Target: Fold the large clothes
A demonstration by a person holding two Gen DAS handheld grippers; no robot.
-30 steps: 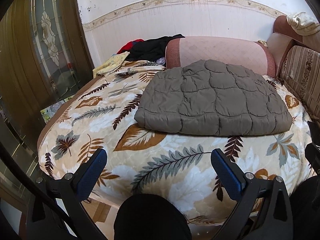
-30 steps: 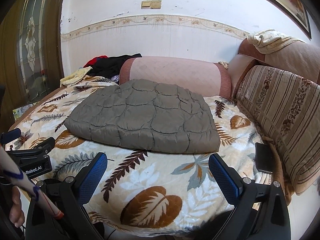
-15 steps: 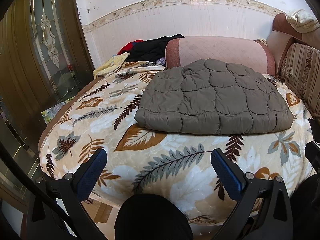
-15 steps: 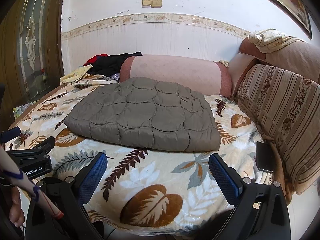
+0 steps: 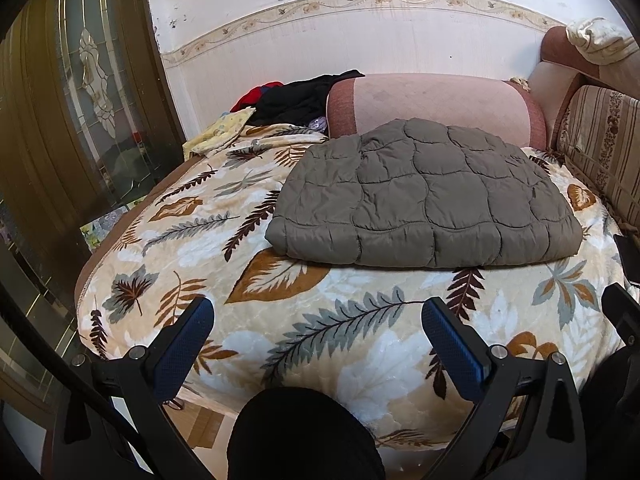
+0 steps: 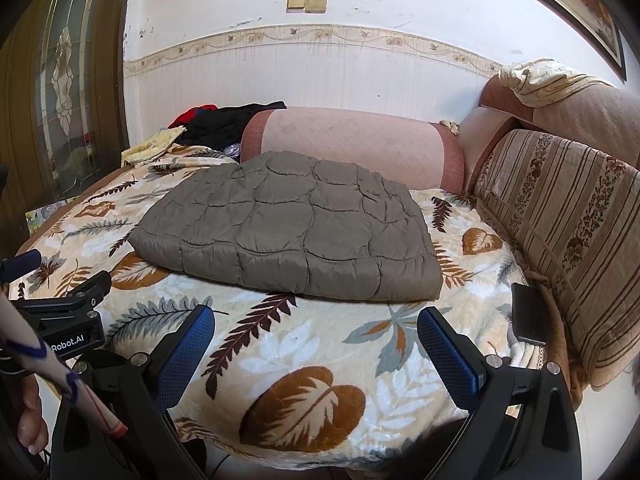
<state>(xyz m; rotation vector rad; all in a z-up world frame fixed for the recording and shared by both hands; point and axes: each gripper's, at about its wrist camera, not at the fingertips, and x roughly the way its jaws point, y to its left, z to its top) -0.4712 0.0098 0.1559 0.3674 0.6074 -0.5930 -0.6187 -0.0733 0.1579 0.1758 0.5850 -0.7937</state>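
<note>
While both grippers' fingers [image 5: 452, 352] stand wide and empty, the folded jacket [image 5: 424, 196] ahead needs only edge-squaring.

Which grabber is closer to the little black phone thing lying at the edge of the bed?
Right. The right gripper hangs open just left of the black phone. The left gripper sits further left, also open, with the phone far off at its view's right edge.
</note>
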